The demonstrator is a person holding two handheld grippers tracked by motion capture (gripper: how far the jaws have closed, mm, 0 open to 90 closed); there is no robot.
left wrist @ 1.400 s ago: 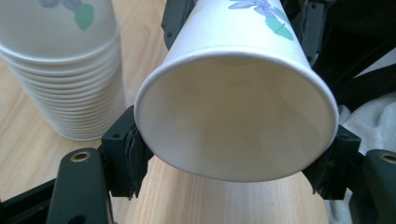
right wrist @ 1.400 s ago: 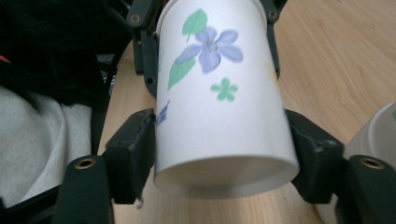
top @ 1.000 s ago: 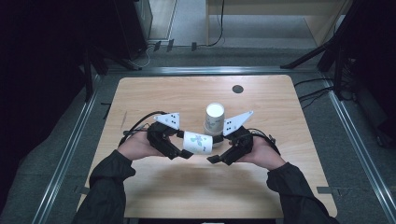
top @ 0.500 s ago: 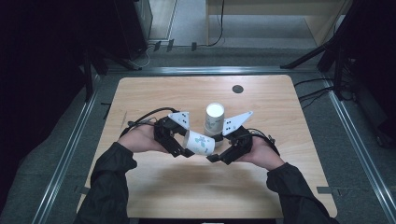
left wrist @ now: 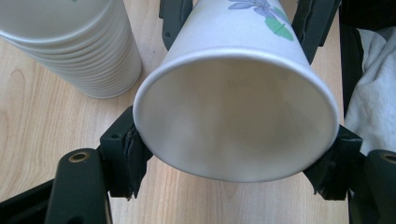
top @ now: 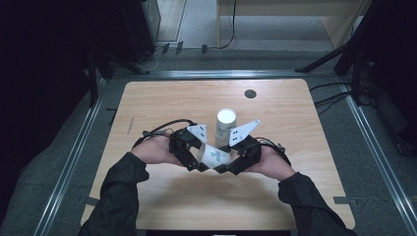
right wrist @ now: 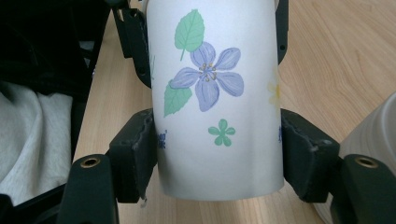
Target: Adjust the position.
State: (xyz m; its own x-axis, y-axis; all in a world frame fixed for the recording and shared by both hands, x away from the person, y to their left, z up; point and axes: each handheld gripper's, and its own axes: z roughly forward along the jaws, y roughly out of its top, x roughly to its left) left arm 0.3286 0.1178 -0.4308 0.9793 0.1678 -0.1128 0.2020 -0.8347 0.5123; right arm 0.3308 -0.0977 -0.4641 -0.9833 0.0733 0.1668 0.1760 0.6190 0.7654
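together both claws, left claw [left wrist: 236, 158] and right claw [right wrist: 219, 154], clamp one paper cup [top: 214, 156].

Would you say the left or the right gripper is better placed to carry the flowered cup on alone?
Probably the left gripper: its jaws pinch the flowered cup at the stiff rolled rim. The right gripper squeezes the narrower base end.

Black tongs [top: 204, 158] with ridged pads, grey triangular plates, dark sleeves [top: 118, 189].
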